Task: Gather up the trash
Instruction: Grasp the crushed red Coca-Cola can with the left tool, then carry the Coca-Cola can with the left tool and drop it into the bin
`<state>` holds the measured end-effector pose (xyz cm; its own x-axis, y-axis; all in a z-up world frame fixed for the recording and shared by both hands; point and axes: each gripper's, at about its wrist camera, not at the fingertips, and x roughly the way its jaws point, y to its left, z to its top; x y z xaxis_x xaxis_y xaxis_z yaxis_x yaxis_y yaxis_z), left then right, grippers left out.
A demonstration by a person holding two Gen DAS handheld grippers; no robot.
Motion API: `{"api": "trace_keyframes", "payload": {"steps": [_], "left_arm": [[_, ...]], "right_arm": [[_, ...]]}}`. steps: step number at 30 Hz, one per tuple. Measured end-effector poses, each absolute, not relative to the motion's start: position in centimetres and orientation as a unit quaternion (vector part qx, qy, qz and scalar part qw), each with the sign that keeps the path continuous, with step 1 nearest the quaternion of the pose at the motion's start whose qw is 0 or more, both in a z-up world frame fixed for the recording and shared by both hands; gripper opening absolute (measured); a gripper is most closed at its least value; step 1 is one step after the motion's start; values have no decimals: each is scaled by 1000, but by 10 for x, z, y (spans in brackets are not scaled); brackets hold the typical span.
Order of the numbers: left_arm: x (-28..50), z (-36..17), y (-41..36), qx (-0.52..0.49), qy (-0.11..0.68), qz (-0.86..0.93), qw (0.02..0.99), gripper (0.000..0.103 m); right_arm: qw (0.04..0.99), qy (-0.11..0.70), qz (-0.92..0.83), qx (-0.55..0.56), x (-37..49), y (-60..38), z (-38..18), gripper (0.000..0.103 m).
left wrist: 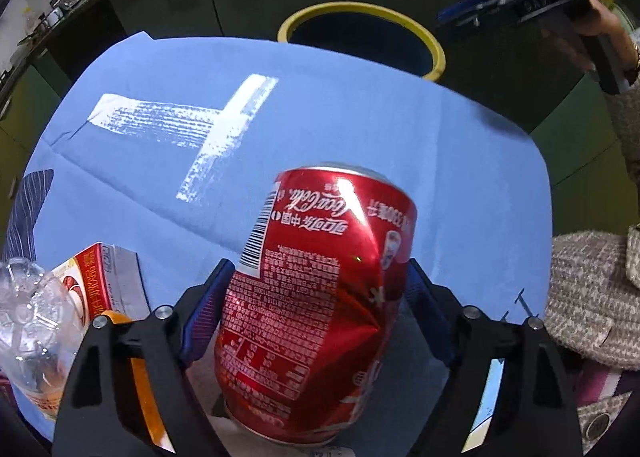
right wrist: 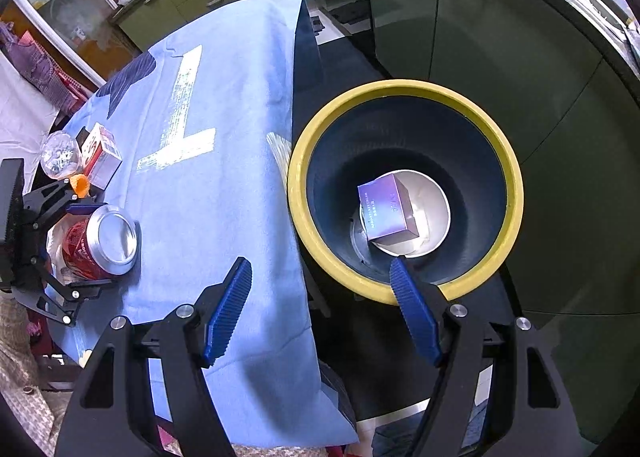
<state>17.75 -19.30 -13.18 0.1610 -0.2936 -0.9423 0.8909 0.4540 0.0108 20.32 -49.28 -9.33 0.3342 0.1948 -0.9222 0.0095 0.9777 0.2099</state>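
Note:
My left gripper (left wrist: 316,277) is shut on a dented red Coca-Cola can (left wrist: 312,297), its blue pads pressing both sides; the can also shows in the right wrist view (right wrist: 100,245), over the blue cloth. My right gripper (right wrist: 320,277) is open and empty, held over the near rim of the yellow-rimmed bin (right wrist: 404,86). The bin holds a purple box (right wrist: 388,213) on a white bowl. The bin also shows in the left wrist view (left wrist: 432,41), beyond the table's far edge.
A blue cloth with a white mark (left wrist: 200,129) covers the table. A clear plastic bottle (left wrist: 28,321) with an orange cap and a red-and-grey carton (left wrist: 104,277) lie at the left. Green cabinets (right wrist: 460,17) stand behind the bin.

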Motion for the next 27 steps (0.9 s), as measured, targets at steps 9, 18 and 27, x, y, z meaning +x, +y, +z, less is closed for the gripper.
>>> {"api": "trace_keyframes", "payload": {"steps": [9, 18, 27], "left_arm": [[172, -133, -197, 311, 491, -416, 699, 78], [177, -97, -195, 253, 479, -415, 731, 78], [167, -59, -248, 252, 470, -439, 723, 78]], "right_arm": [[813, 572, 61, 89, 201, -495, -92, 71], [822, 558, 69, 90, 192, -496, -83, 71], [839, 533, 58, 91, 171, -520, -69, 71]]}}
